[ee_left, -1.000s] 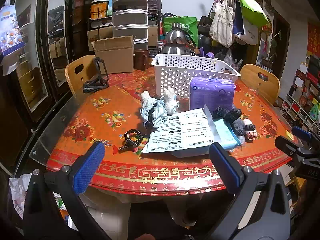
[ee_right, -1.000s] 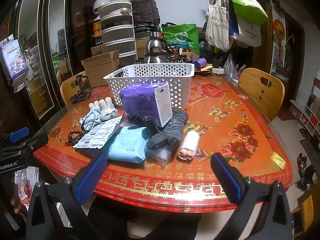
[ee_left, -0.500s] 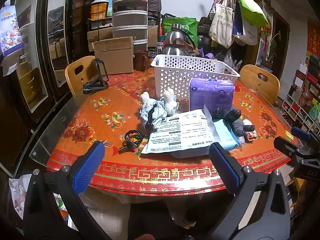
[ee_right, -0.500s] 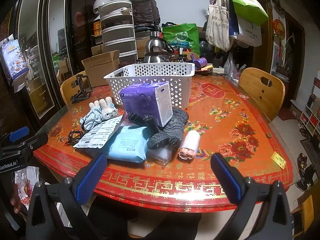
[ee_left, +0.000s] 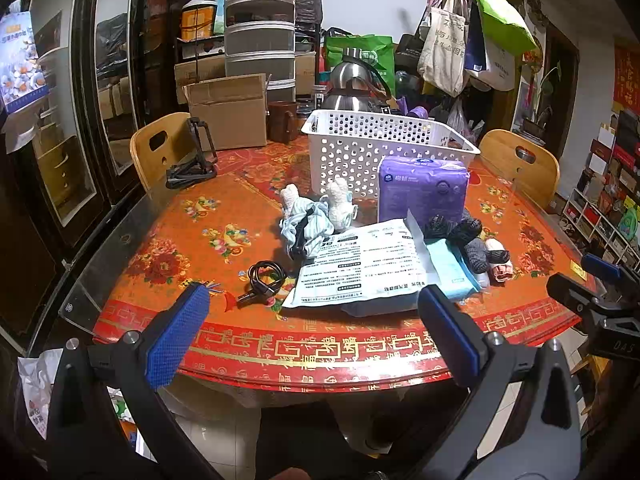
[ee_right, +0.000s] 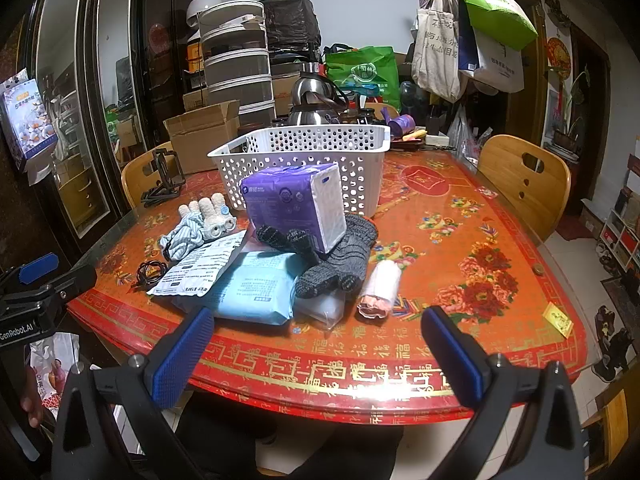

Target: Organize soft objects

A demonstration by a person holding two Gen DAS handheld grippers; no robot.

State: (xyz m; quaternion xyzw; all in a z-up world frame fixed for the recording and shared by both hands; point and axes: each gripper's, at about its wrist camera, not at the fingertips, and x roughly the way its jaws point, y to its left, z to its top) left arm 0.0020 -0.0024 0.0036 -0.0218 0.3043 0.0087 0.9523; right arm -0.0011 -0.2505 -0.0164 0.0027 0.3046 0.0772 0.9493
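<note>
We are only starting: nothing is sitting in the white basket (ee_right: 316, 152) at upper centre as far as we can see. Left to right in the right wrist view, the striped cloth (ee_right: 182, 238), the blue soft pack (ee_right: 256, 284), the purple tissue pack (ee_right: 294, 206), the grey gloves (ee_right: 340, 256) and the pink roll (ee_right: 380, 288) are all lying on the worktop (ee_right: 460, 240). We are holding the left gripper (ee_left: 314, 334) and right gripper (ee_right: 316, 354) low in frame, fingers spread wide, grasping nothing.
</note>
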